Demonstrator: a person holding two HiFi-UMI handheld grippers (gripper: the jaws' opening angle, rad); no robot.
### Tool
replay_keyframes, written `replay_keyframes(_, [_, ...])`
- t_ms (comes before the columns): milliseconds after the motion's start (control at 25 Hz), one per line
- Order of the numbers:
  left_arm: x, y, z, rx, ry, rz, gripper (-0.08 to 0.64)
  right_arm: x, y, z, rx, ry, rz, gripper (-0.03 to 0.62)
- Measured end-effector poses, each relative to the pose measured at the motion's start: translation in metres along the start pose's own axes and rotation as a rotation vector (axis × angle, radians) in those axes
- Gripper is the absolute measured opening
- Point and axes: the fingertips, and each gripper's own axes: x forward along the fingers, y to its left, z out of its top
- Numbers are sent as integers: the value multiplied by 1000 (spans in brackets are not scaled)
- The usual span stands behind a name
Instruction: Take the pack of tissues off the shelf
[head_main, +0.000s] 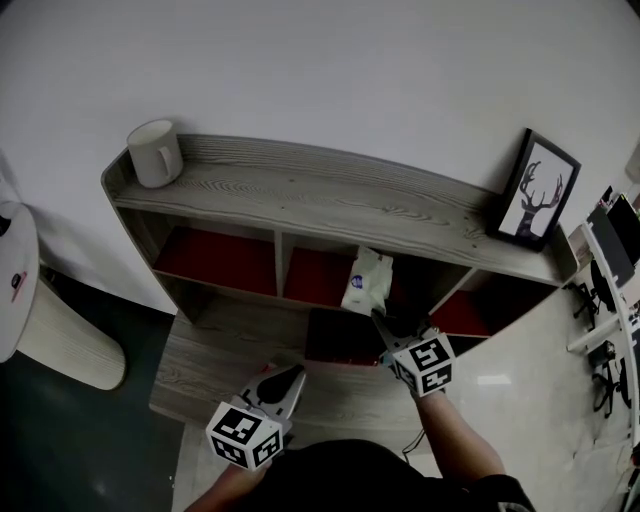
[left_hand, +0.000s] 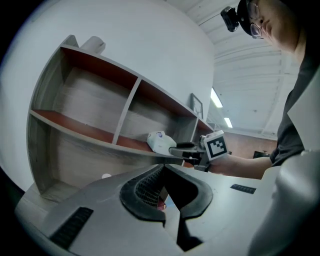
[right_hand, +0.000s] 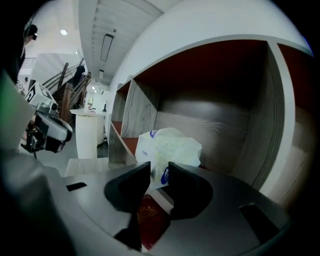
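The pack of tissues (head_main: 367, 281), white with a blue label, lies in the middle compartment of the wooden shelf (head_main: 300, 192) on its red floor. My right gripper (head_main: 381, 319) is at the pack's near end. In the right gripper view its jaws (right_hand: 159, 171) stand a little apart, with the pack (right_hand: 170, 149) just beyond the tips and not pressed by the pads. My left gripper (head_main: 294, 373) hangs lower and to the left, in front of the bottom ledge, shut with nothing in it (left_hand: 162, 170). From there I see the pack (left_hand: 159, 141) and the right gripper (left_hand: 181, 148).
A pale mug (head_main: 155, 152) stands on the shelf top at the left and a framed deer picture (head_main: 535, 190) at the right. A dark red booklet (right_hand: 149, 217) lies on the lower ledge under the right gripper. A white round stand (head_main: 20, 275) is at the far left.
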Motion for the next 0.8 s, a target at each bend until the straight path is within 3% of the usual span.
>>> replay_keyframes(240, [-4, 8, -15, -36, 25, -9, 15, -7, 2, 20, 28, -67, -6, 109])
replay_keyframes(440, [10, 0, -16, -4, 41, -22, 15, -54, 10, 24, 14, -150, 1, 109])
replay_keyframes(600, [26, -27, -8, 33, 31, -27, 15, -97, 24, 20, 48, -230, 108, 108])
replay_keyframes(800, [48, -68, 3, 90, 17, -31, 15, -147, 20, 16, 198, -311, 209, 106])
